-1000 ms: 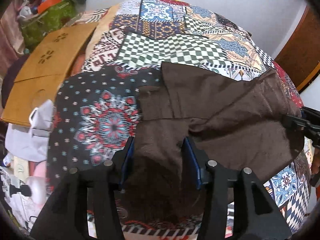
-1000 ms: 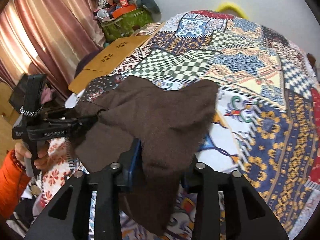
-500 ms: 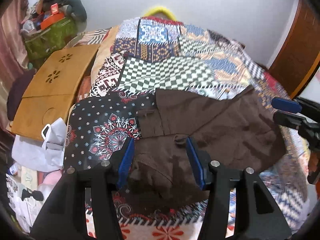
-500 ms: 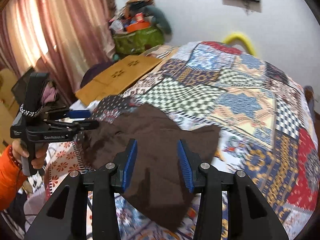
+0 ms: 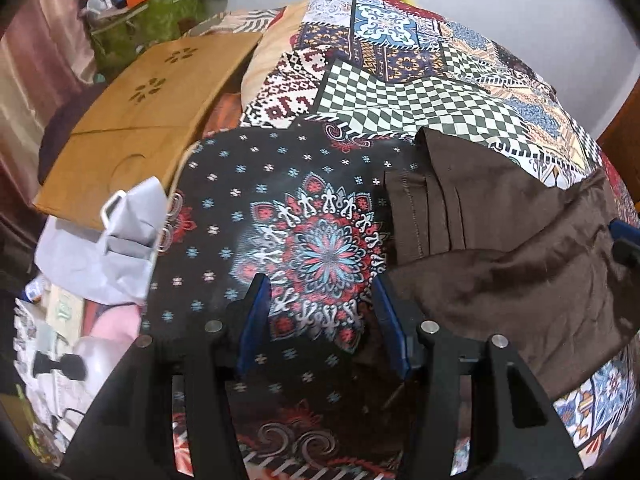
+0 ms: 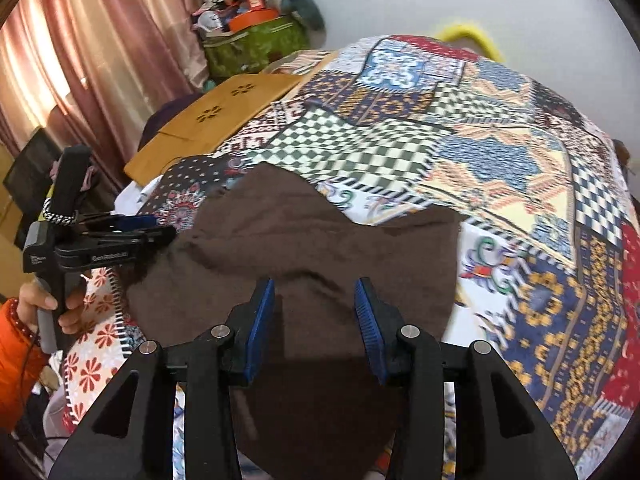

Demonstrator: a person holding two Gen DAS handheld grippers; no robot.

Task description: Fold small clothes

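A dark brown garment (image 6: 320, 236) lies spread and partly folded on the patchwork bedspread (image 6: 500, 152). My right gripper (image 6: 316, 304) hovers open over its near part, and no cloth sits between the blue pads. In the left wrist view the brown garment (image 5: 500, 248) lies to the right, its stitched hem turned toward the mandala patch (image 5: 320, 248). My left gripper (image 5: 322, 300) stands open above that patch, with only its right finger (image 5: 390, 308) near the cloth's edge. The right wrist view shows the left gripper (image 6: 160, 228) at the garment's left corner, held by a hand in an orange sleeve.
A wooden lap tray (image 5: 136, 120) lies off the bed's left side, beside a white bag (image 5: 120, 232) and floor clutter. A green bag (image 6: 252, 44) piled with items stands by the pink curtain (image 6: 80, 60). A yellow hoop (image 6: 468, 36) is at the bed's far end.
Both grippers let go of the brown garment, which now lies flatter on the bed. The left gripper slid left off the cloth onto the mandala patch. The right gripper pulled back above it.
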